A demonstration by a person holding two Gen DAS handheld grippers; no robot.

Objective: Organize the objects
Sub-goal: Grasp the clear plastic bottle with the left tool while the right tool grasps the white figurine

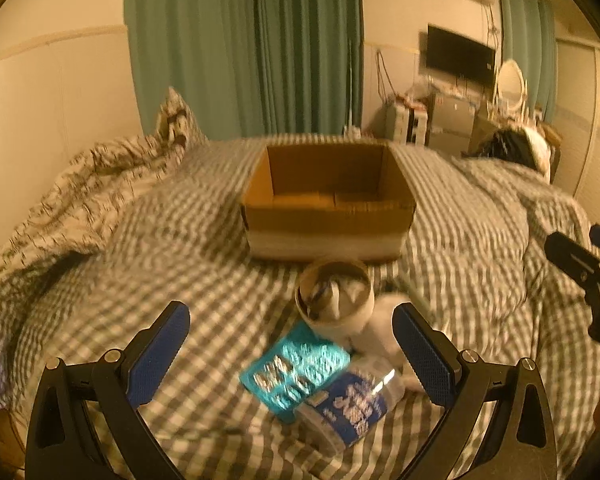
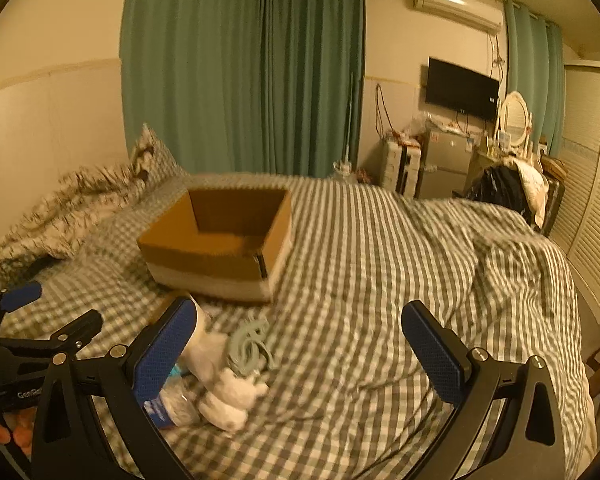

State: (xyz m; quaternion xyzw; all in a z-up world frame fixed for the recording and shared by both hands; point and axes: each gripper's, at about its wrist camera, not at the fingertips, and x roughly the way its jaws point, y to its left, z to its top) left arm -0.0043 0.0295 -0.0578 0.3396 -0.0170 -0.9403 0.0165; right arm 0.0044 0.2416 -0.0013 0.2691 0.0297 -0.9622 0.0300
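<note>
An open, empty cardboard box (image 1: 328, 204) sits on the checked bed; it also shows in the right wrist view (image 2: 220, 240). In front of it lie a white cup (image 1: 334, 298) with things inside, a teal packet (image 1: 296, 372), a plastic bottle with a blue label (image 1: 352, 404) and a white plush toy (image 2: 228, 396). A pale green hanger-like item (image 2: 248, 346) lies by the plush. My left gripper (image 1: 292, 354) is open above the packet and bottle, holding nothing. My right gripper (image 2: 300, 354) is open and empty, to the right of the pile.
The bed carries a checked cover (image 2: 380, 280) with a rumpled duvet and pillow (image 1: 100, 184) at the left. Green curtains (image 1: 244, 48) hang behind. A TV (image 2: 460, 88), fridge (image 2: 444, 168), dresser with mirror and a louvred wardrobe (image 2: 592, 200) stand at the right.
</note>
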